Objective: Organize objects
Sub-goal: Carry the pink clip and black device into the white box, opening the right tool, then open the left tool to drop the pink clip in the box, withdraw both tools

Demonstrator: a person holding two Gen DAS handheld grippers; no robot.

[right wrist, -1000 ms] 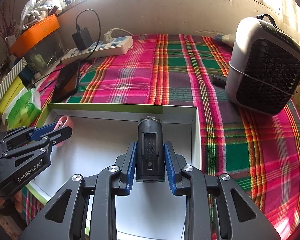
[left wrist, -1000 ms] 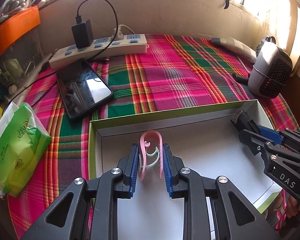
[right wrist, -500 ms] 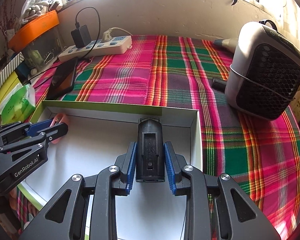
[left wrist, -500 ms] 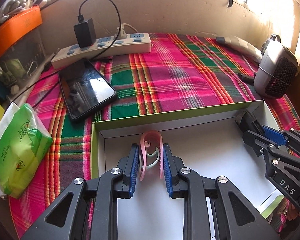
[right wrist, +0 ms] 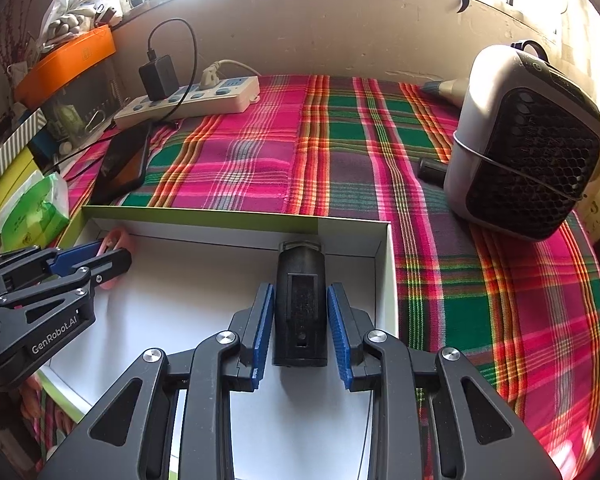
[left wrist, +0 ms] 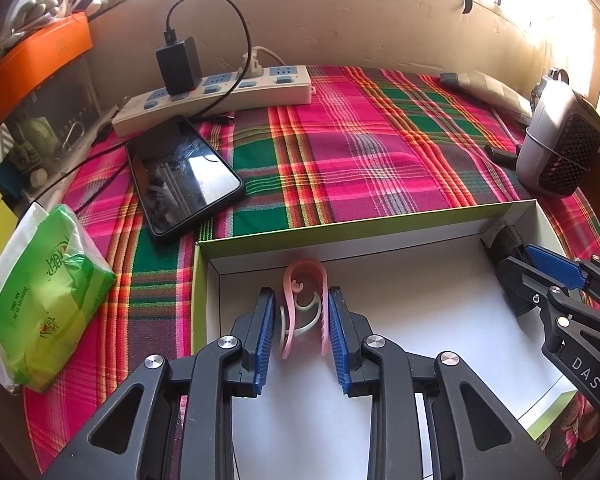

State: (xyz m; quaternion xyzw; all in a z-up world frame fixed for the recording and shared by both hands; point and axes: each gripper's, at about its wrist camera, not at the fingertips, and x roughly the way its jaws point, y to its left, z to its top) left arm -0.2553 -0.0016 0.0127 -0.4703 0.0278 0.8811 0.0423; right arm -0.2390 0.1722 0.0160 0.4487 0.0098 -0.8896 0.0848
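"DAS" stands on the right gripper; "GenRobot.AI" stands on the left gripper. The green tissue pack's print is unreadable.

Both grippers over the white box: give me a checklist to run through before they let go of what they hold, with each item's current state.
1. Left gripper shut on the pink clip: ok.
2. Right gripper shut on the black cylinder: ok.
3. Both items are above the box interior, inside its walls: ok.
4. Clip near the left wall, cylinder near the right wall, well apart: ok.
5. Items touching the box floor: cannot tell.
6. Phone, power strip and heater lie outside the box, clear of both grippers: ok.
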